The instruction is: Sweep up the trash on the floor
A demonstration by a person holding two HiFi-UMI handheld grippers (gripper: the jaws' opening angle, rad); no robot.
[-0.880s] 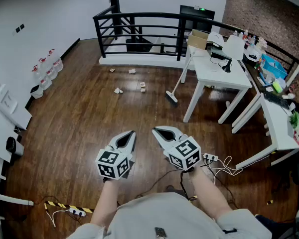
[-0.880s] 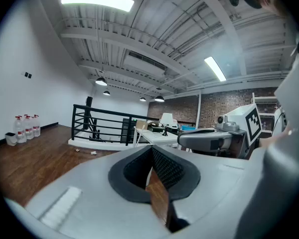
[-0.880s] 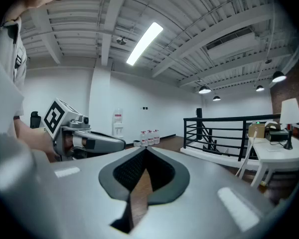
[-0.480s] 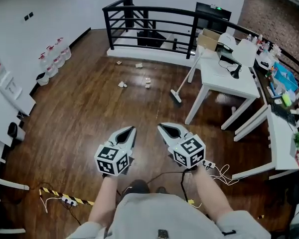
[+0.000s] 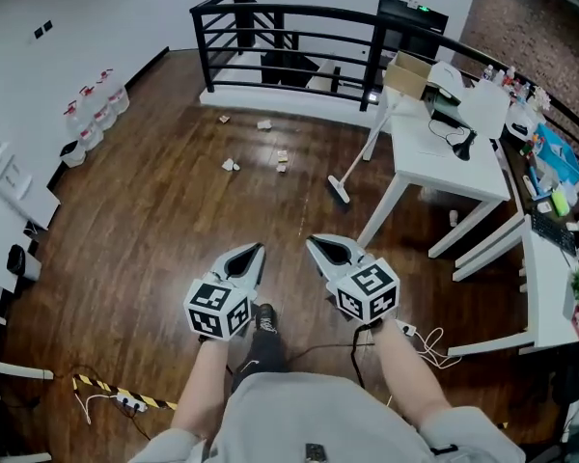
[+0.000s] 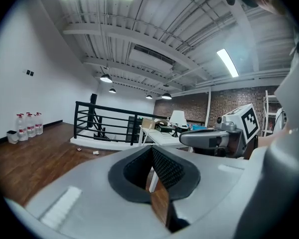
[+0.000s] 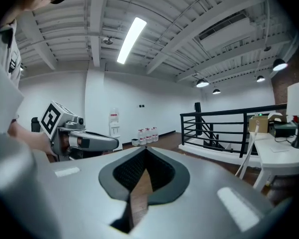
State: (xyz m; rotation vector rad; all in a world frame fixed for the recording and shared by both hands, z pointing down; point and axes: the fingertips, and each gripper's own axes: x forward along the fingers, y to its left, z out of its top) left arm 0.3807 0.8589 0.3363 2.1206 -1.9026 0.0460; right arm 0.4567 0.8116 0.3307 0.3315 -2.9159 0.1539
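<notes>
Trash [image 5: 230, 165] lies scattered on the wood floor [image 5: 154, 220] by the broom [image 5: 339, 190]; my left gripper [image 5: 254, 251] and right gripper [image 5: 312, 242] are both closed, gripping nothing.

We cannot tell what the scraps of trash [image 5: 230, 165] on the floor are; they are too small in the head view, as are the labels on the bottles [image 5: 95, 116] by the wall. The top of the broom [image 5: 351, 165] is lost against the white table [image 5: 434, 167]. The desk [image 5: 550, 268] beyond is cut off by the right edge.
</notes>
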